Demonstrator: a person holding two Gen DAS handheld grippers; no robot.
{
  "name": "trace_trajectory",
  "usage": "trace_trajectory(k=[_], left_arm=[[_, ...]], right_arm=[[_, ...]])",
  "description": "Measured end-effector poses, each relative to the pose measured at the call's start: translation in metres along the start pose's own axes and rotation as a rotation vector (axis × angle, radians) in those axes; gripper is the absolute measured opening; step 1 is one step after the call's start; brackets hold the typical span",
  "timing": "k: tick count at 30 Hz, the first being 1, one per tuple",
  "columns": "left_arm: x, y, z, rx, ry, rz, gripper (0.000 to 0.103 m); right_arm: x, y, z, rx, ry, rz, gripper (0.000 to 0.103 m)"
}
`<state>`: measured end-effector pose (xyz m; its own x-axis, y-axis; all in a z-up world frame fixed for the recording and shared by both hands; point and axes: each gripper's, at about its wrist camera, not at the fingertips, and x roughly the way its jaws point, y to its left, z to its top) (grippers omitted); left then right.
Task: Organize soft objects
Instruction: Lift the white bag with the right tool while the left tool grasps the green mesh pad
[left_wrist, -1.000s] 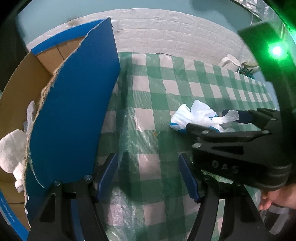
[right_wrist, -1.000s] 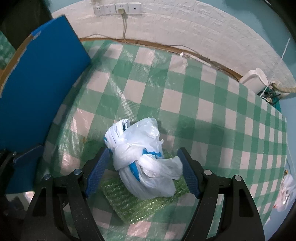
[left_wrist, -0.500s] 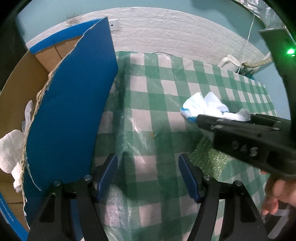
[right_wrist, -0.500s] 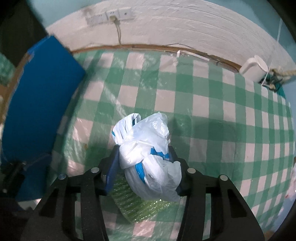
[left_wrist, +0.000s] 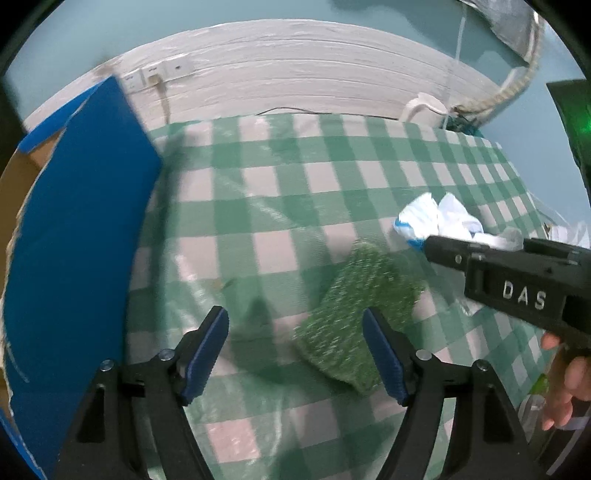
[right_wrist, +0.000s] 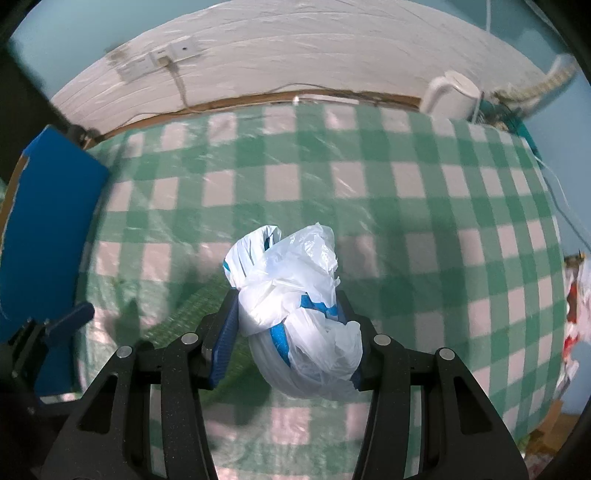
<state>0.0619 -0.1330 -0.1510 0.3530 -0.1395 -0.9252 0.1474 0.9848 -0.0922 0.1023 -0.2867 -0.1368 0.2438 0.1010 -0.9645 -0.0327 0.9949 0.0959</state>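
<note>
My right gripper (right_wrist: 290, 332) is shut on a knotted white and blue plastic bag (right_wrist: 295, 295) and holds it above the checked table. The bag (left_wrist: 436, 221) and the right gripper (left_wrist: 480, 251) also show at the right of the left wrist view. A green sparkly soft pad (left_wrist: 354, 306) lies on the tablecloth, partly between my left gripper's fingertips; it also shows in the right wrist view (right_wrist: 184, 317). My left gripper (left_wrist: 295, 354) is open and empty, low over the table. A blue cardboard box (left_wrist: 74, 240) stands at the left.
The green and white checked tablecloth (left_wrist: 288, 184) covers the table. A white kettle (right_wrist: 450, 92) and cables stand at the back right by the wall. Wall sockets (right_wrist: 159, 59) with a cord are at the back. Red and white packaging (right_wrist: 574, 306) lies at the right edge.
My right gripper closed on the plastic bag and lifted it off the green pad. The left gripper moved right, away from the box, so the uncovered pad is now in front of it.
</note>
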Motion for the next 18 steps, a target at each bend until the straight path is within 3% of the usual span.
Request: trace_trajectory(k=[11, 18], left_arm=[[0.012, -0.042, 0.011, 0.099, -0.002, -0.039, 0.081], [0.030, -0.058, 0.006, 0.143, 0.052, -0.029, 0.081]], right_arm=[[-0.006, -0.051, -0.019, 0.098, 0.004, -0.025, 0.049], [-0.008, -0.062, -0.023, 0.126, 0.003, -0.019, 0.049]])
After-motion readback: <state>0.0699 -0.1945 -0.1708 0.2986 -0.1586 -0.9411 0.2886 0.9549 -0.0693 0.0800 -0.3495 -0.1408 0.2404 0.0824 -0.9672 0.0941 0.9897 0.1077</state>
